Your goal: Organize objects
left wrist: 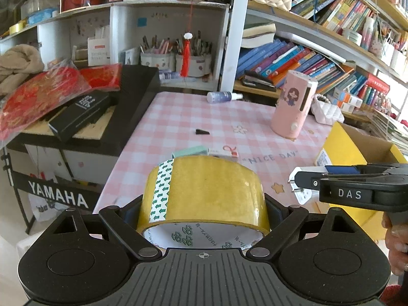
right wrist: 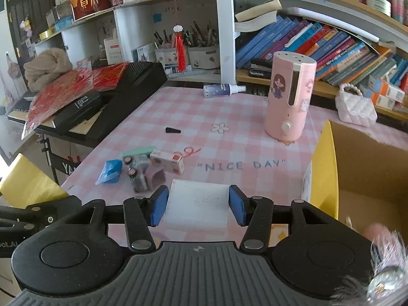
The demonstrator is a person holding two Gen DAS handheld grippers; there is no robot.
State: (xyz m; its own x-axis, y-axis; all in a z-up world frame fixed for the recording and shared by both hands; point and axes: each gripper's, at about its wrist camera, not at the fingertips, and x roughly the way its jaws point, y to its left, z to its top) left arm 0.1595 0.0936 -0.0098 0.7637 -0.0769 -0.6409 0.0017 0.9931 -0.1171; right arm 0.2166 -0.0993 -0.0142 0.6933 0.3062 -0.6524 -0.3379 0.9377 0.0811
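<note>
The tape, stiff and light but slippery, we hold across its sides in the left gripper, while the right gripper clamps a white charger near the box.

A pink checked tablecloth printed with "NICE DAY" is covering the table. To its left a black keyboard is sitting on a stand marked YAMAHA, carrying a red packet, a black box and a beige cloth. Behind the table, white shelves are holding pen cups with a red tassel hanging in front of them, and rows of leaning books are filling the shelf to the right. A small white quilted purse is resting near the books.
</note>
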